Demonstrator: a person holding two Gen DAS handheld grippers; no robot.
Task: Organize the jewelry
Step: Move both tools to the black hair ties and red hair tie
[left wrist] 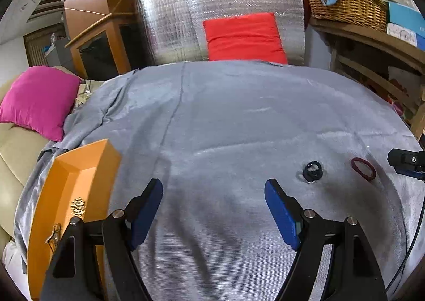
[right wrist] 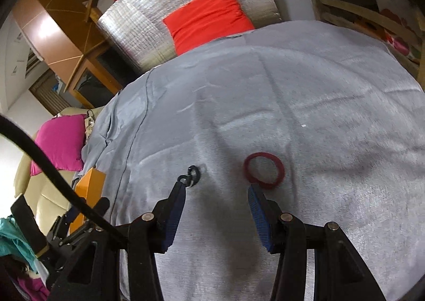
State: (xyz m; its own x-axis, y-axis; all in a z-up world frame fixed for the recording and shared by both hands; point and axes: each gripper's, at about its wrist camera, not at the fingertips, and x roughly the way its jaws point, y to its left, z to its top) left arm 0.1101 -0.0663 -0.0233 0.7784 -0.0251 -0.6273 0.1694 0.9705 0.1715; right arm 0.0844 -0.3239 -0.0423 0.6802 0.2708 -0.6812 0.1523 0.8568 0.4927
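Note:
An orange tray [left wrist: 79,165] lies at the left of the grey cloth [left wrist: 225,120] with gold jewelry pieces [left wrist: 77,206] in it; it also shows in the right wrist view [right wrist: 89,184]. A small black ring piece [left wrist: 313,171] and a dark red band [left wrist: 363,168] lie on the cloth to the right. My left gripper [left wrist: 213,189] is open and empty above bare cloth. My right gripper [right wrist: 216,189] is open and empty, with the black piece [right wrist: 191,174] at its left fingertip and the red band [right wrist: 264,170] just beyond its right fingertip.
A red cushion [left wrist: 245,37] leans on a silver foil panel [left wrist: 180,17] beyond the cloth. A pink cushion [left wrist: 39,100] lies on a beige sofa at the left. A wicker basket [left wrist: 345,5] sits on wooden shelves at the right.

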